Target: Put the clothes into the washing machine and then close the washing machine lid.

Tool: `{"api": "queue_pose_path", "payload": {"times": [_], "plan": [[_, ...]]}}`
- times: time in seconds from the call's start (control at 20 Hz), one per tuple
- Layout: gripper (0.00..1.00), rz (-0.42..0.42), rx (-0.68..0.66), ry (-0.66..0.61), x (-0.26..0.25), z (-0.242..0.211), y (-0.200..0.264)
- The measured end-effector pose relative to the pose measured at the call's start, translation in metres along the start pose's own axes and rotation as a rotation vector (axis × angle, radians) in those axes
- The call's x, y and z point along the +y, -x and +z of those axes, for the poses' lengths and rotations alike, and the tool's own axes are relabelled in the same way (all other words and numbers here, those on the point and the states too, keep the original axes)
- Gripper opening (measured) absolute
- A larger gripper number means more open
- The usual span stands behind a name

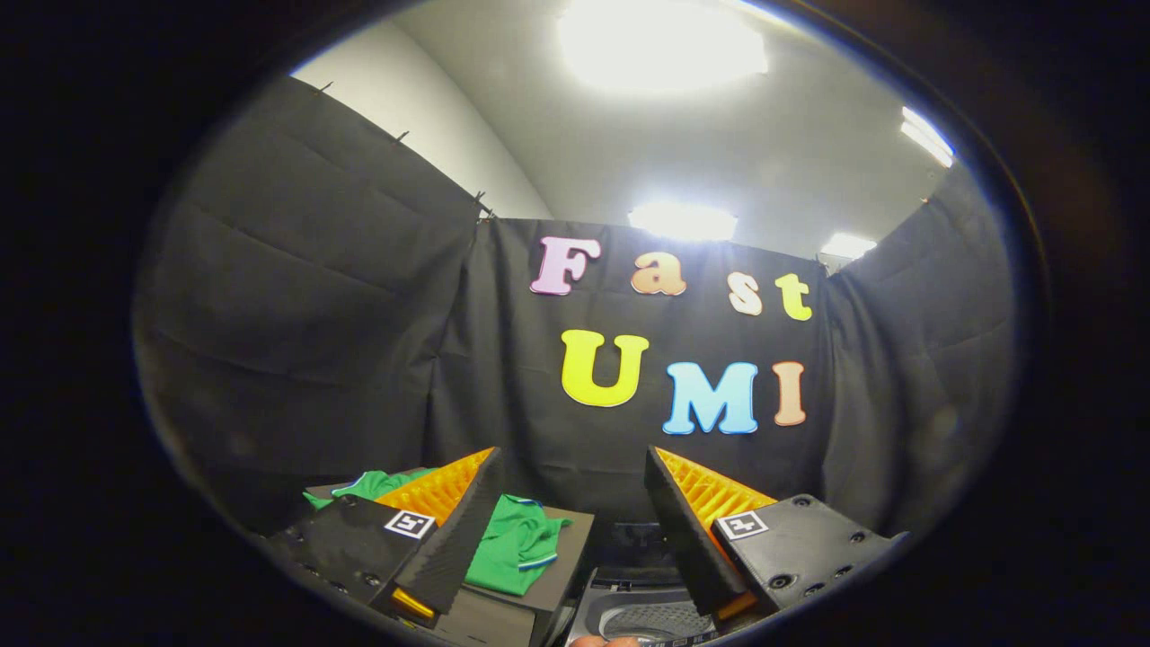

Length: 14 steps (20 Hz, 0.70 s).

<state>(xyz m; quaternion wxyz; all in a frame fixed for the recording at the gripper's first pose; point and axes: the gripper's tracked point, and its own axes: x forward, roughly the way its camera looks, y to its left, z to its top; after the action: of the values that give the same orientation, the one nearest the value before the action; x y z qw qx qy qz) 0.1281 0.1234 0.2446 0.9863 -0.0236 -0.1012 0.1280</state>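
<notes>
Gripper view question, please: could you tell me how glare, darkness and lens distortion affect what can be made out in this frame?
In the gripper view, ceiling lights blow out to white; fisheye distortion bends the booth wall; the green garment on its stand stays well lit beyond the open gripper; the washing machine below is dim and partly cut off.

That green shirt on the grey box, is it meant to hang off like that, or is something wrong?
The green shirt lies crumpled on the grey box, one part drooping over its front edge. That seems loose laundry waiting, not damage. The gripper has its jaws open, holding nothing; the washing machine sits below them.
</notes>
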Motion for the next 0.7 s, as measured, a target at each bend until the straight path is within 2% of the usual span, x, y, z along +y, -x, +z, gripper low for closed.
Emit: {"api": "queue_pose_path", "payload": {"times": [0.2,0.35,0.5,0.7], "plan": [[0.98,0.093,0.084,-0.103,0.039,0.014,-0.041],[0.98,0.1,0.193,-0.129,0.053,0.008,-0.076],[0.98,0.138,0.374,-0.137,0.076,-0.027,-0.106],[0.98,0.167,0.567,-0.218,0.101,-0.068,-0.141]]}}
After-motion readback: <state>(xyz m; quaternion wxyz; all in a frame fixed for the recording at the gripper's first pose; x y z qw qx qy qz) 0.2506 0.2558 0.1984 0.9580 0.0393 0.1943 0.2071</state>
